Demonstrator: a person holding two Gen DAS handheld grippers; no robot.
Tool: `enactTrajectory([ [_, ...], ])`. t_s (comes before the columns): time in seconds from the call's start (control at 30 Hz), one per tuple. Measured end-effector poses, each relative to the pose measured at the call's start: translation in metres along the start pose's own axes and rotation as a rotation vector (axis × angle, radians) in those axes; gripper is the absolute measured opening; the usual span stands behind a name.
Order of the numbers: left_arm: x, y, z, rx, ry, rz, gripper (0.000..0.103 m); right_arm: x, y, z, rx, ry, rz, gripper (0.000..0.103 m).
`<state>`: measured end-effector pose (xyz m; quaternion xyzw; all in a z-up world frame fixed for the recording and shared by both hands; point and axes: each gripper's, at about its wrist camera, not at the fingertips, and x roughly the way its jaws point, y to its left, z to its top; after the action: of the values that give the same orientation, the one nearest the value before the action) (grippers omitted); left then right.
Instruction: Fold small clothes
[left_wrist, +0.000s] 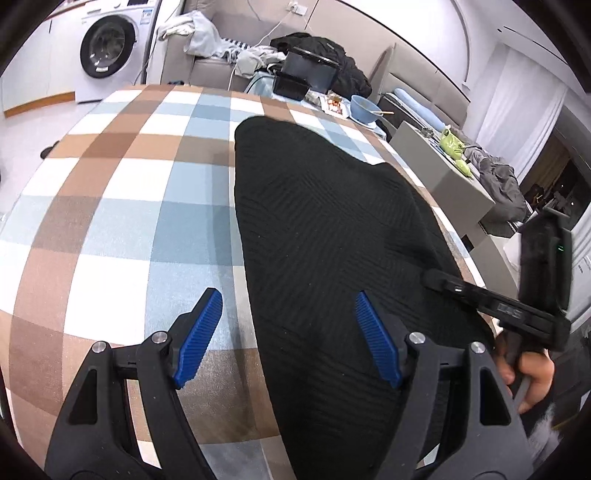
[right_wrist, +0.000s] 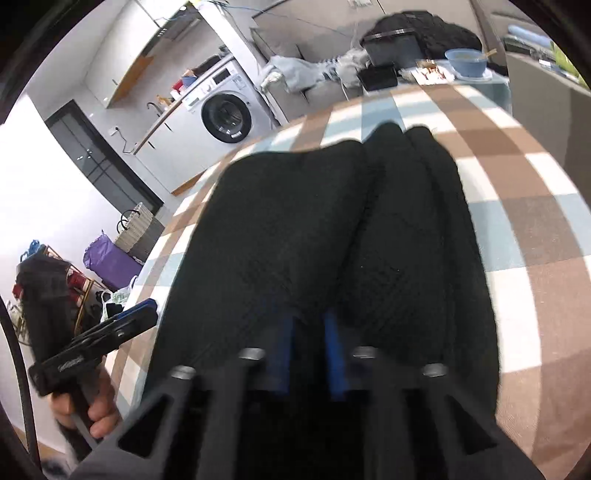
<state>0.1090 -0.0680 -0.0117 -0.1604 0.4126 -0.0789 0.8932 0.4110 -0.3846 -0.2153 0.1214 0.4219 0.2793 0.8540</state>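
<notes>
A black knitted garment (left_wrist: 325, 229) lies lengthwise on the checked tablecloth (left_wrist: 122, 206); in the right wrist view the garment (right_wrist: 295, 229) shows a lengthwise fold with two ridges on its right side. My left gripper (left_wrist: 288, 306) is open and hovers over the garment's near left edge, one blue pad (left_wrist: 201, 332) above the cloth and the other over the knit. My right gripper (right_wrist: 308, 328) is shut on the garment's near edge, with black fabric bunched between its blue pads (right_wrist: 334, 354). Each gripper also shows in the other's view, held by a hand: right gripper (left_wrist: 432, 278), left gripper (right_wrist: 146, 310).
At the table's far end stand a blue bowl (left_wrist: 364, 107), a food tray and black containers (left_wrist: 308, 72). A grey cabinet (left_wrist: 443, 173) stands close to the table's right side. Beyond are a sofa with clothes (left_wrist: 199, 37) and a washing machine (left_wrist: 109, 51).
</notes>
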Motion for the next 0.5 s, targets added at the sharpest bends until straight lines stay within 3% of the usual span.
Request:
enactTrajectory([
  [0.13, -0.002, -0.002, -0.001, 0.005, -0.017, -0.015, 0.072, -0.043, 0.024, 0.001, -0.085, -0.141, 0.03, 0.009],
  [0.2, 0.004, -0.003, -0.001, 0.012, 0.0, -0.014, 0.072, -0.049, 0.03, 0.002, -0.124, -0.158, -0.034, 0.009],
  [0.3, 0.012, -0.008, -0.005, 0.028, 0.038, -0.016, 0.072, -0.024, 0.019, -0.003, -0.135, -0.078, -0.189, 0.01],
  [0.37, 0.012, -0.012, -0.009, 0.059, 0.042, -0.016, 0.072, -0.011, 0.013, -0.007, -0.137, -0.038, -0.221, 0.012],
  [0.47, 0.008, -0.018, -0.017, 0.096, 0.041, -0.02, 0.072, -0.017, 0.006, -0.01, -0.098, -0.026, -0.156, 0.019],
  [0.5, 0.007, -0.019, -0.021, 0.105, 0.05, -0.025, 0.072, -0.023, 0.001, -0.012, -0.07, -0.008, -0.091, 0.02],
])
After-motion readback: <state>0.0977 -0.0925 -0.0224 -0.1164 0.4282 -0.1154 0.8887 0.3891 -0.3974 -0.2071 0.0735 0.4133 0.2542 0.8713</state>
